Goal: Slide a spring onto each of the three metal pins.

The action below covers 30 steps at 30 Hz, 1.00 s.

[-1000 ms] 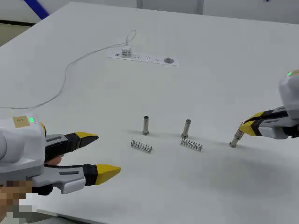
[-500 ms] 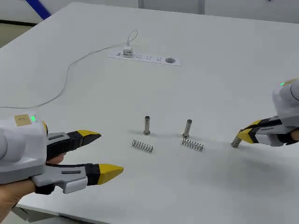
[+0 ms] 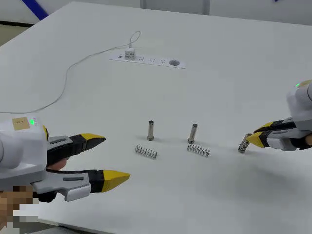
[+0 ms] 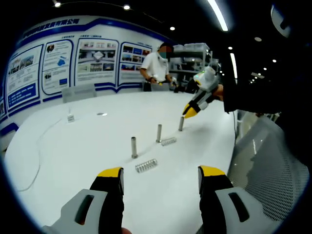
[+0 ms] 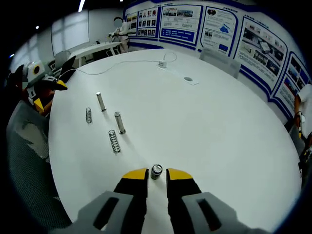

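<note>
Two bare metal pins (image 3: 150, 130) (image 3: 193, 133) stand upright mid-table on the white table (image 3: 234, 73). In front of each lies a loose spring (image 3: 146, 152) (image 3: 198, 150). To the right, a third pin (image 3: 243, 144) wears a spring and leans over. My right gripper (image 3: 251, 139) is shut on its top. End-on, that pin (image 5: 156, 171) sits between the yellow tips of the right gripper (image 5: 157, 175). My left gripper (image 3: 111, 158) hangs open at the near left with nothing in it. Ahead of the left gripper (image 4: 161, 173) lie a spring (image 4: 146, 165) and a pin (image 4: 134, 147).
A white power strip (image 3: 146, 59) with a plug (image 3: 129, 52) and a thin cable (image 3: 73, 66) lies at the back of the table. A person (image 4: 158, 63) stands beyond the table. The table's near edge runs just below my left gripper.
My right gripper has sunk lower with the spring-covered pin, which now leans more. The left gripper has stayed open and almost still.
</note>
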Each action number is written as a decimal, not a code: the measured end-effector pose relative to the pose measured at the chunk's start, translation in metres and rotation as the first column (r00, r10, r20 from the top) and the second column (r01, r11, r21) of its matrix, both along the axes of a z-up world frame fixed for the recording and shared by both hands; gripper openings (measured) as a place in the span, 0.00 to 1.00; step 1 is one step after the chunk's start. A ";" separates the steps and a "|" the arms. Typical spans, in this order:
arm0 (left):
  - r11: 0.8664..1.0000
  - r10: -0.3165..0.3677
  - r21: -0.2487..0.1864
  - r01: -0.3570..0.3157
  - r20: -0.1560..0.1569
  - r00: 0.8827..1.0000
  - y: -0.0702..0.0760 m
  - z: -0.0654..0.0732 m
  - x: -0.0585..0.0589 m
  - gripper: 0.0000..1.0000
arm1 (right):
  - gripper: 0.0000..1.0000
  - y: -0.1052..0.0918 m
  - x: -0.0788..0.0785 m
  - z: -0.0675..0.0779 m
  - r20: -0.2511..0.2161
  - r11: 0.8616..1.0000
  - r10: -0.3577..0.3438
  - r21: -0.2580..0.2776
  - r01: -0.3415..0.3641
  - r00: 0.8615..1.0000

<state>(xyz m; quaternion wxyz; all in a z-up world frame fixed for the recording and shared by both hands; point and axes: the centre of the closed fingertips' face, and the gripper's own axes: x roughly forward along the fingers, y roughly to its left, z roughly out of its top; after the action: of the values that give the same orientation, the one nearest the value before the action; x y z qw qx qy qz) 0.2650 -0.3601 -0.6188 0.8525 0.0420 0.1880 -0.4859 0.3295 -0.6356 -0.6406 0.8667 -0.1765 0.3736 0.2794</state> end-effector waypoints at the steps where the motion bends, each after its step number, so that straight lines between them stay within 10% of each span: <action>1: 1.000 -0.002 0.000 0.002 0.000 1.000 0.000 0.000 0.000 0.63 | 0.16 0.000 -0.001 0.002 0.004 1.000 0.000 0.000 0.000 1.000; 12: 1.000 -0.031 -0.003 0.031 0.007 1.000 -0.004 0.002 -0.001 0.64 | 0.16 0.031 -0.020 0.015 0.030 0.998 0.064 0.010 -0.064 0.998; 30: 1.000 -0.022 0.001 0.022 0.010 1.000 -0.002 0.004 -0.001 0.63 | 0.16 0.117 -0.006 -0.020 -0.040 0.960 0.280 -0.014 -0.281 0.959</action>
<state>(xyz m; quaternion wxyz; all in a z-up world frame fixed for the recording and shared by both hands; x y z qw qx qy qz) 0.2638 -0.3623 -0.6143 0.8481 0.0467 0.1835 -0.4949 0.3233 -0.5187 -0.6602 0.8094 -0.2311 0.3636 0.3991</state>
